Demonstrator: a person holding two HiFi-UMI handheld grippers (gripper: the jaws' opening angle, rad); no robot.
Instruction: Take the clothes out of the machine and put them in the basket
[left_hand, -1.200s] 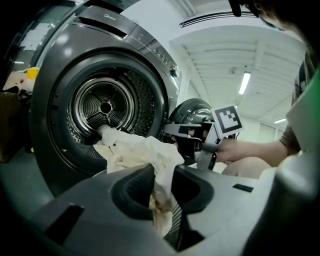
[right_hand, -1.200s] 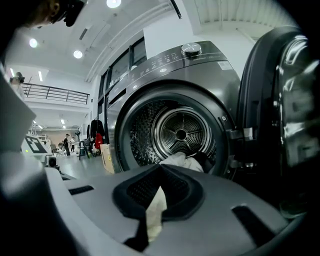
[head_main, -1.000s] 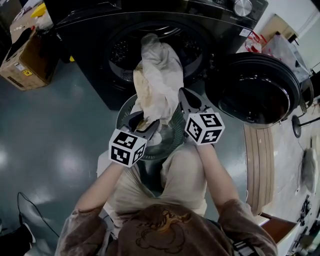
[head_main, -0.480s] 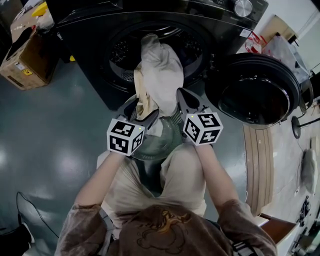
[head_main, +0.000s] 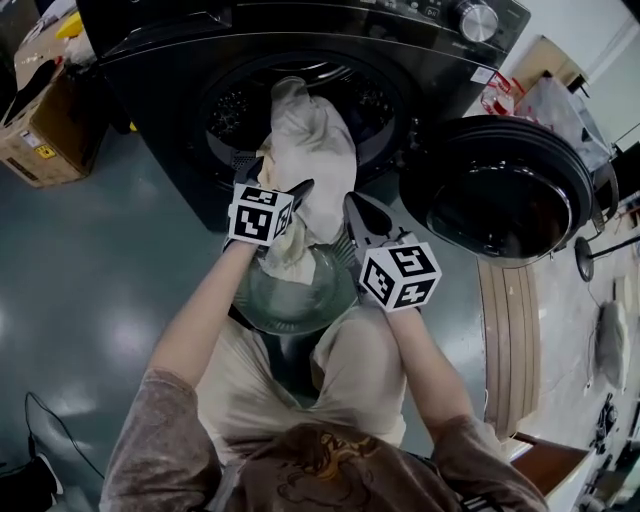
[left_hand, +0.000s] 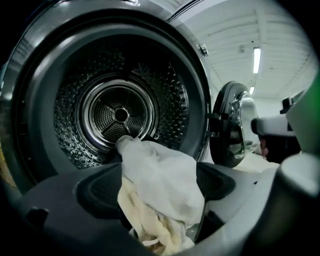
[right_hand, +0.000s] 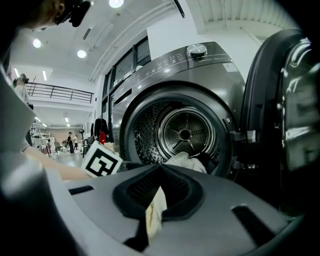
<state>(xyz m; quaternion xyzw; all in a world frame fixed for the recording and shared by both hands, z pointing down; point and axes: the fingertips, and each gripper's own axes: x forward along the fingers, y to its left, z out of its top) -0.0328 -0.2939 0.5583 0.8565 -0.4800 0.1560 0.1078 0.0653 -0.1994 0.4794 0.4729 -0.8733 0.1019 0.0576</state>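
With the left gripper (head_main: 281, 181) opening its jaws wide around the pale cloth (head_main: 312, 130), which trails from the far machine (head_main: 400, 60) into the near basket (head_main: 258, 308), only the right gripper (head_main: 352, 206) pinches a thin fold, which could slip free under a pull and drop the cloth back.

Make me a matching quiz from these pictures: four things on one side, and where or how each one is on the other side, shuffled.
Things:
1. door
2. cloth
3. cardboard box
4. right gripper

Places or states:
A. on the floor, left of the machine in the head view
B. shut on a fold of cloth
C. swung open to the right
D. hanging out of the drum

Pairs: 1-C, 2-D, 3-A, 4-B
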